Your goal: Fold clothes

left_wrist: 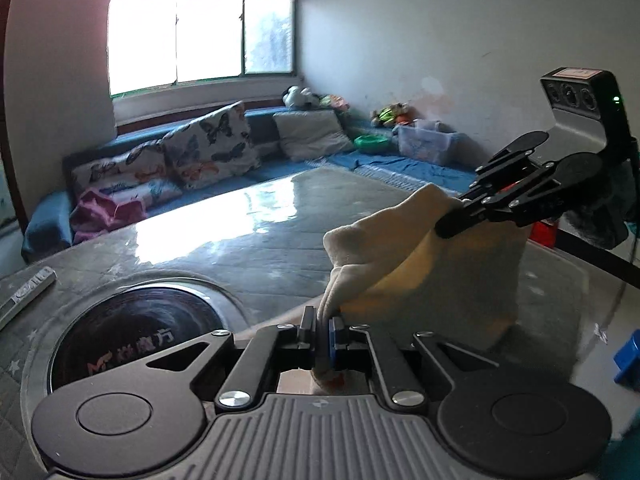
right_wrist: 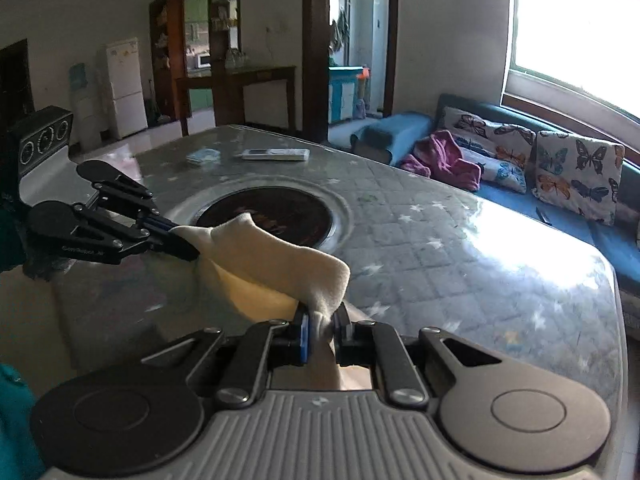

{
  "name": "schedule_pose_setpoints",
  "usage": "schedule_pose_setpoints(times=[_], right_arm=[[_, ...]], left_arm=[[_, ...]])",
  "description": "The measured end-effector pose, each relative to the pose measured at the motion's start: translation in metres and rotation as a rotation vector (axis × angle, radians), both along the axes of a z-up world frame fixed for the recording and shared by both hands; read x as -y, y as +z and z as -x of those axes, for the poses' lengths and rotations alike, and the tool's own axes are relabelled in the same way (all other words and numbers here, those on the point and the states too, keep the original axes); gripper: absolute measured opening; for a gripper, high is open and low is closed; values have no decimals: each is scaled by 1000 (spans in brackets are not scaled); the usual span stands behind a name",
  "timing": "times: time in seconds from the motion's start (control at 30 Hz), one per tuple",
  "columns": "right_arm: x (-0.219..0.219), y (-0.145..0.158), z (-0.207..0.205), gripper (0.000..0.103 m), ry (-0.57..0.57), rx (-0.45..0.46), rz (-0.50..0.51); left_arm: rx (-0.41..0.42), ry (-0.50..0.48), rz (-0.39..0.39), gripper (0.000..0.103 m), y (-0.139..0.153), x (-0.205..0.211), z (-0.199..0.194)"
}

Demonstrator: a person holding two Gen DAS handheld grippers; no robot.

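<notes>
Left gripper (left_wrist: 325,338): jaws closed tight on one corner of cream garment (left_wrist: 420,264). Right gripper (right_wrist: 322,334): jaws clamped on opposite corner of same cloth. Garment held stretched between both grippers, raised above table (right_wrist: 460,240), lower part hanging down toward tabletop (contact with surface cannot be confirmed). Round dark inset (right_wrist: 272,216) sits in table centre, just beyond garment. Remote control (right_wrist: 276,154) lies at table far edge, well apart from cloth.
</notes>
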State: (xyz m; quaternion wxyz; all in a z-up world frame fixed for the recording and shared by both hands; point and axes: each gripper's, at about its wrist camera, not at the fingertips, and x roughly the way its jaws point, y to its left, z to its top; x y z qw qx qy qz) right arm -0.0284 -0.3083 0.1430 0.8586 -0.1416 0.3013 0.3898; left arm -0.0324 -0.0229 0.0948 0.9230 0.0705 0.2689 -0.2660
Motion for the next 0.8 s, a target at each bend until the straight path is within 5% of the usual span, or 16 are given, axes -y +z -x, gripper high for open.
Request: schedule_pose_setpoints(times=[0.3,0.47,0.67,0.8], right_arm=[[-26,-64,-80,12,-98,-129,36],[-18,-89,-83,22,-180,-158,-24],[15,-80,-67,34,-269,-121,-108],[40,-75,-47,39,-313,-114,-142]], left_arm=[[-112,96,-27,8,-47,-7,-74],[-133,164,-36,19,-57,-14,-86],[-132,284,-4,18,-50,-36,-90],[-150,321,99,21,-42,-55,-74]])
